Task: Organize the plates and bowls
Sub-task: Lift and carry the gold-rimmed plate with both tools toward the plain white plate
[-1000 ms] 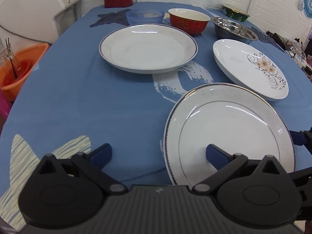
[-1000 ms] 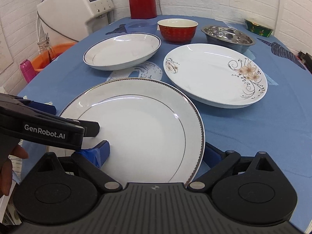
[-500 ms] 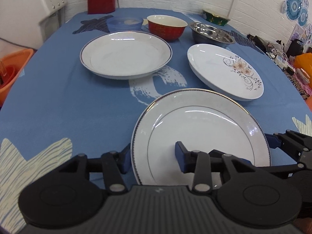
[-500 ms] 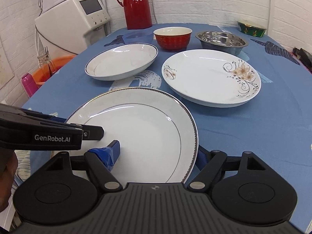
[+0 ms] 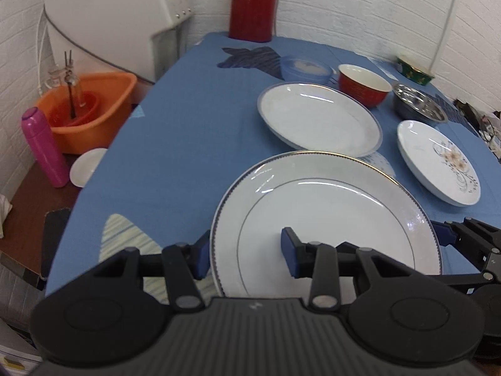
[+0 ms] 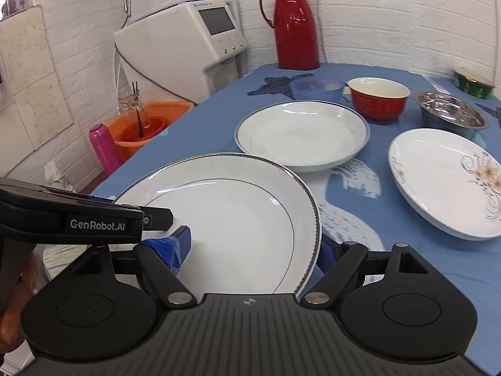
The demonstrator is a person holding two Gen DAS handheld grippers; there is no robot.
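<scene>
both grippers (image 5: pixel 244 252) (image 6: pixel 253 246) level, gripping rimmed plate (image 5: pixel 328 216)

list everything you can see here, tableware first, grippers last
gold-rimmed plate: 1, white, nearest, gripped on both sides
blue-rimmed plate: 1, white, mid-table
floral plate: 1, white, right side
red bowl: 1, red with cream inside, far side
blue bowl: 1, translucent blue, beside the red bowl
steel bowl: 1, silver, far right
green bowl: 1, green, far corner
thermos jug: 1, red, far table edge
tablecloth: 1, blue
orange basin: 1, left of table
pink bottle: 1, by the basin
white appliance: 1, against the wall
left gripper: 1, black with blue pads, on the plate's left rim
right gripper: 1, same, on its right rim
</scene>
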